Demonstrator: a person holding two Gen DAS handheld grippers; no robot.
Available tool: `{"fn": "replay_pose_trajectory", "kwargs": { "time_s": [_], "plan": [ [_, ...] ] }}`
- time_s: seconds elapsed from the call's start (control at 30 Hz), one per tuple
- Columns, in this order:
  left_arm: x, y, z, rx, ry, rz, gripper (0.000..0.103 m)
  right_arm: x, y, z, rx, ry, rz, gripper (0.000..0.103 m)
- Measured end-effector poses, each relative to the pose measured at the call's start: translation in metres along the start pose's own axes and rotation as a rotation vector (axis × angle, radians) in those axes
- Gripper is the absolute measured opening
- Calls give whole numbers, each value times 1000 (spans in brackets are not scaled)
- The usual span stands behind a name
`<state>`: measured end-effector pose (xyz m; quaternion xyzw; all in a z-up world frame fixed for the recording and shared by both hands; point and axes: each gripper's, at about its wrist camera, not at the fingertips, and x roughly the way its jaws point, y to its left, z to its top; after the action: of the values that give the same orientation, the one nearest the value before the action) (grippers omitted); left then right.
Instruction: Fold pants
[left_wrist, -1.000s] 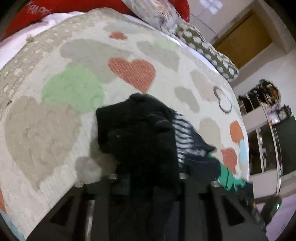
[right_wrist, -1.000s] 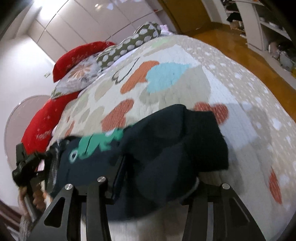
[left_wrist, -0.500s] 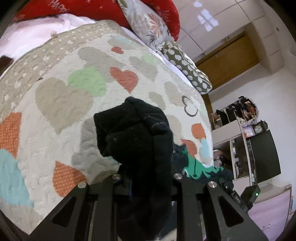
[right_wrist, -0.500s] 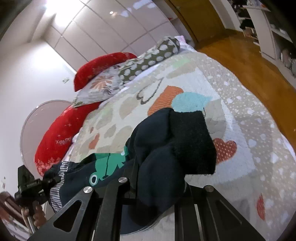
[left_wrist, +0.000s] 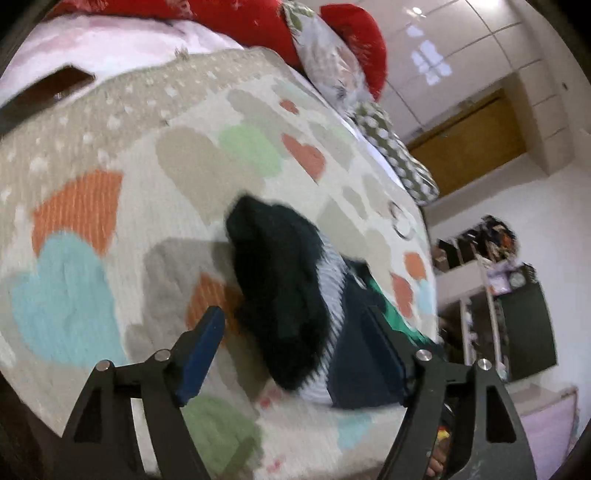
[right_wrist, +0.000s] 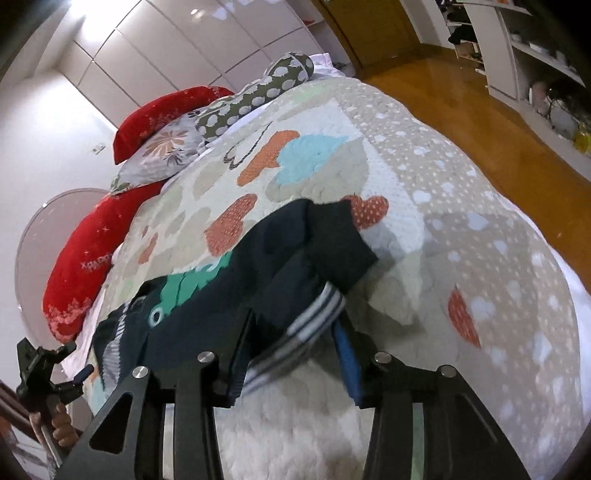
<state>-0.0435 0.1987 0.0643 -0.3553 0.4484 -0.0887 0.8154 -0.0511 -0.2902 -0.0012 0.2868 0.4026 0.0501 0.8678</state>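
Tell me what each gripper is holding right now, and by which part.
Nothing is gripped. Both sets of jaws are opening: the left gripper and right gripper straddle the dark pants, pads apart.

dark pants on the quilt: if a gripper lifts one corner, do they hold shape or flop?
Likely flop: the pants lie bunched in soft, rounded folds, nothing stiff. Probably light, since the quilt hardly dents around them. The fuzzy cuff looks grippy rather than slick, so a pinch should hold.

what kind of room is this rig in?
A bedroom, most likely. The pants lie on a bed under a heart-patterned quilt, with red pillows stacked at its head and glossy wardrobe doors along the wall behind.
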Motion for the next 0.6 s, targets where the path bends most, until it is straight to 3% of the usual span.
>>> {"fn": "replay_pose_trajectory", "kwargs": {
  "time_s": [0.2, 0.3, 0.33, 0.37, 0.43, 0.47, 0.5, 0.6],
  "plan": [
    [42, -9, -38, -25, 159, -34, 76, -7, 11, -18, 4, 22, 56, 46],
    [61, -16, -41, -28, 190, -20, 76, -3, 14, -19, 0, 39, 51, 46],
    [66, -22, -40, -12, 188, 2, 71, 0, 13, -18, 7, 47, 42, 46],
    [68, -26, -39, 1, 182, 40, 45, 3, 12, -16, 15, 50, 38, 46],
    [74, -31, -39, 21, 204, 91, 4, 8, 9, -14, 39, 51, 38, 35],
    [74, -32, -40, 12, 213, 94, 4, 9, 8, -13, 44, 52, 43, 19],
    [71, -31, -42, 7, 206, 100, 4, 10, 8, -13, 45, 58, 50, 11],
    [60, -33, -45, 11, 198, 89, 4, 7, 10, -13, 27, 59, 50, 6]
  ]
}}
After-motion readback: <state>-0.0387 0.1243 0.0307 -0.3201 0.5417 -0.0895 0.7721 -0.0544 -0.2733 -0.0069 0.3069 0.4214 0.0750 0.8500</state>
